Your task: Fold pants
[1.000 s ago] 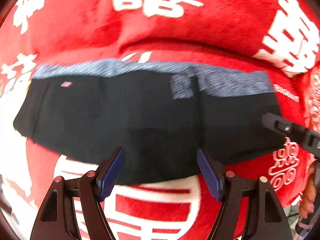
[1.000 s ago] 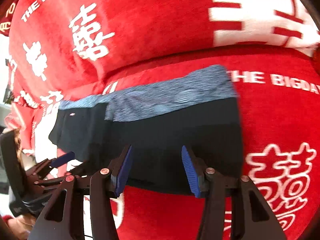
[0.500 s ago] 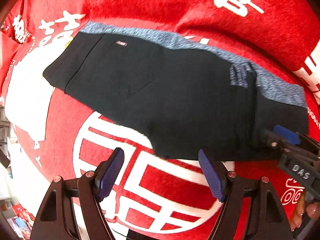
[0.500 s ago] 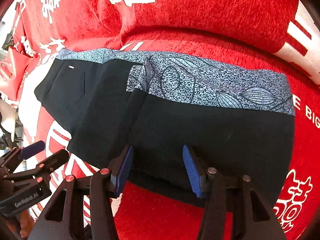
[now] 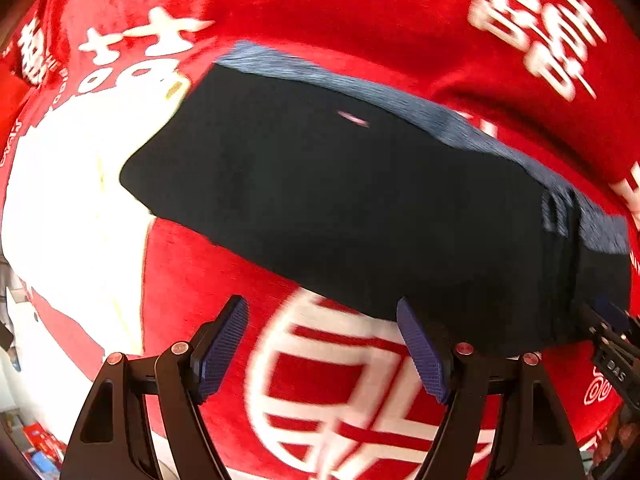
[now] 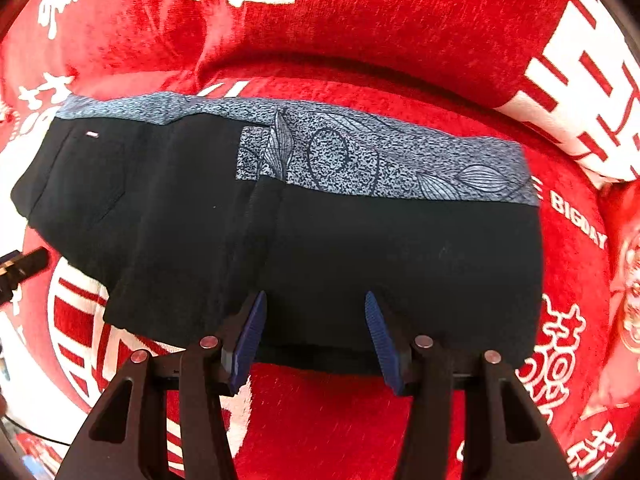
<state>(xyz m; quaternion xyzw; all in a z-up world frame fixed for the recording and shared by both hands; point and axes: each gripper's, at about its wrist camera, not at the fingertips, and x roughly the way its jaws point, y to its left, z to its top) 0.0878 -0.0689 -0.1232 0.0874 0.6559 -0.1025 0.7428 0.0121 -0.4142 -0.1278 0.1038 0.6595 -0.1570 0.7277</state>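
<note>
Looking through the left wrist: pants lie lengthwise across the red blanket, up-right of the empty, open left gripper. Right wrist: right gripper, parted and empty, hangs over their near edge, closer.

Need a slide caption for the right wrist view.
Open right gripper hovers over the near edge of folded black pants on a red blanket.

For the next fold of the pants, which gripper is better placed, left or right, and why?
Probably right. The right gripper hangs open over the pants' near edge, while the left gripper is open over the red blanket, beside the cloth.
</note>
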